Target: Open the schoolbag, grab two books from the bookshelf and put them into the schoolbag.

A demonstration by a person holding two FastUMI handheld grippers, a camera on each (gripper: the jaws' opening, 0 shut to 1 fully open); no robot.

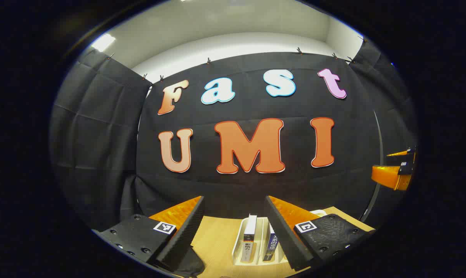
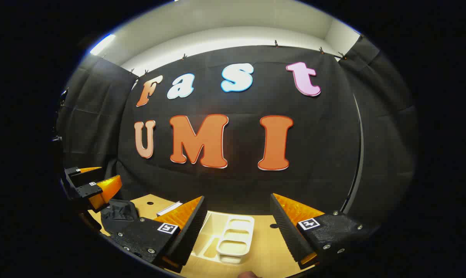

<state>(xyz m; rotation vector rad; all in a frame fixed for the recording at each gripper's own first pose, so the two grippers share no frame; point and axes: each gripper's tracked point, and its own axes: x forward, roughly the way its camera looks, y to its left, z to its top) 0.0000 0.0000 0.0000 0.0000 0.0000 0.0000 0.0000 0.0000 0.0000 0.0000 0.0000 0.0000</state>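
Note:
In the left gripper view a white bookshelf rack (image 1: 238,255) stands on the wooden table (image 1: 217,239), just beyond my open left gripper (image 1: 235,200). It holds two upright books, one with a white spine (image 1: 250,239) and one with a blue spine (image 1: 271,245). A dark piece of the schoolbag (image 1: 190,266) lies under my left finger. In the right gripper view my right gripper (image 2: 237,199) is open over the rack's empty slots (image 2: 235,235). The dark schoolbag (image 2: 119,210) lies at the left, under the left gripper (image 2: 96,179), which is open.
The right gripper (image 1: 391,166) hangs at the far right edge of the left gripper view, jaws apart. Black cloth walls close the booth behind and at both sides. A small dark hole (image 2: 273,226) marks the table (image 2: 264,247) beside the rack.

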